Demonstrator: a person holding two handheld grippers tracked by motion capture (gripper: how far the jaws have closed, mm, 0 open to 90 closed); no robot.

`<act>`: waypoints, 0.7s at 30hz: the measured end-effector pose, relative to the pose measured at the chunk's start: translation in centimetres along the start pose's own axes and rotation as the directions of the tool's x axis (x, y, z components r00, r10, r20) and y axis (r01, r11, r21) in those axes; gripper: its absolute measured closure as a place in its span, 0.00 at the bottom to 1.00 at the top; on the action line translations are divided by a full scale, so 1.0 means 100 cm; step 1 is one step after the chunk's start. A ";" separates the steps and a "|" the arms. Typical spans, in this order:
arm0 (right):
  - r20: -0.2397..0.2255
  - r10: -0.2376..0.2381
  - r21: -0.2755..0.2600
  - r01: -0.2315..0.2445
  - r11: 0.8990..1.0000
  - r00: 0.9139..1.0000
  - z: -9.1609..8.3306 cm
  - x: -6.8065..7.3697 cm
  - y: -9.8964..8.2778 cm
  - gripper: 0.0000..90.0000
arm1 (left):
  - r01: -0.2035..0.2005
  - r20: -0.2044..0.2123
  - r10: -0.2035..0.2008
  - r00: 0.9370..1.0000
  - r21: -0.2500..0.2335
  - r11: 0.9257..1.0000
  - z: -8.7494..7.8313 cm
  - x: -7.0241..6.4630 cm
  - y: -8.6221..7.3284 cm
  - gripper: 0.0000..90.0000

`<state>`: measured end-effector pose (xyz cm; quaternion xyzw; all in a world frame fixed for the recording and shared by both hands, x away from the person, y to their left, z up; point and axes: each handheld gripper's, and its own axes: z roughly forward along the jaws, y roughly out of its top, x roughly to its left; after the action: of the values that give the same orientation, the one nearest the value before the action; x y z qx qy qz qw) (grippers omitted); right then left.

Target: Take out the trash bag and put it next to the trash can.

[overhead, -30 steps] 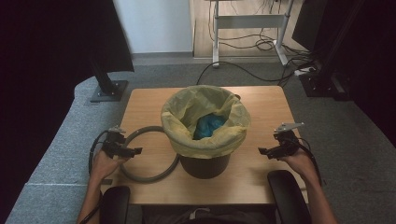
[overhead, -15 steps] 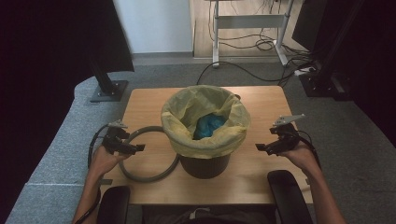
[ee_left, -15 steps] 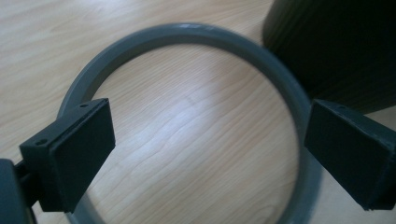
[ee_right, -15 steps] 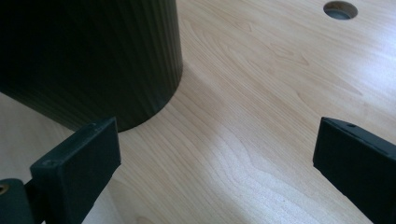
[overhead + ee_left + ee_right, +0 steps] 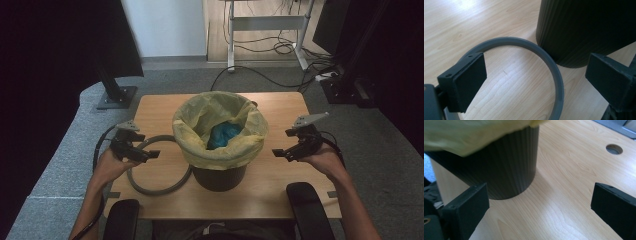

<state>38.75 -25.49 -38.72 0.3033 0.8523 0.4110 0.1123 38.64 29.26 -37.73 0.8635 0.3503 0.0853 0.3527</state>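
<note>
Yellow plastic lines the dark ribbed bin (image 5: 219, 172) that stands mid-tabletop (image 5: 280, 197) in the high view, the yellow bag (image 5: 200, 117) folded out over the rim and something crumpled and blue (image 5: 223, 135) lying inside it. To the bin's left a grey ring (image 5: 150, 187) lies flat on the wood, its far side running up against the bin's base. The left claw (image 5: 145, 154) is held over that ring, pointing toward the bin, and the right claw (image 5: 282, 152) is held on the other side of the bin, apart from it, also pointing inward; each sits in a hand, with forearms coming in from the bottom edge. In the left gripper view the left claw (image 5: 534, 77) stands wide, nothing between its two black jaws; the grey ring (image 5: 554, 67) curves across the gap below them on the light wood, and the ribbed bin wall (image 5: 584, 30) rises just beyond the ring, touching it or nearly so. In the right gripper view the right claw (image 5: 539, 202) is likewise spread wide and empty, with bare tabletop (image 5: 569, 175) between the jaws, the bin (image 5: 504, 170) ahead and to the left under the overhanging yellow bag (image 5: 461, 135), and a round cable hole (image 5: 614, 149) in the wood farther off.
</note>
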 end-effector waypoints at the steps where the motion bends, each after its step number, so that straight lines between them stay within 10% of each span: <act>1: -0.008 -0.006 -0.003 0.006 1.000 1.000 -0.002 0.001 0.002 0.02 | -0.007 0.004 0.007 1.000 -0.001 1.000 -0.002 -0.001 0.002 0.03; 21: -0.133 -0.142 -0.033 0.139 0.990 0.981 -0.033 0.037 0.064 0.02 | -0.163 0.094 0.166 0.982 -0.036 0.986 -0.036 -0.046 0.054 0.00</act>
<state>37.09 -22.33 -31.50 0.2126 0.8723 0.4317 0.0865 36.72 25.44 -31.01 0.8876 0.2590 0.0772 0.3730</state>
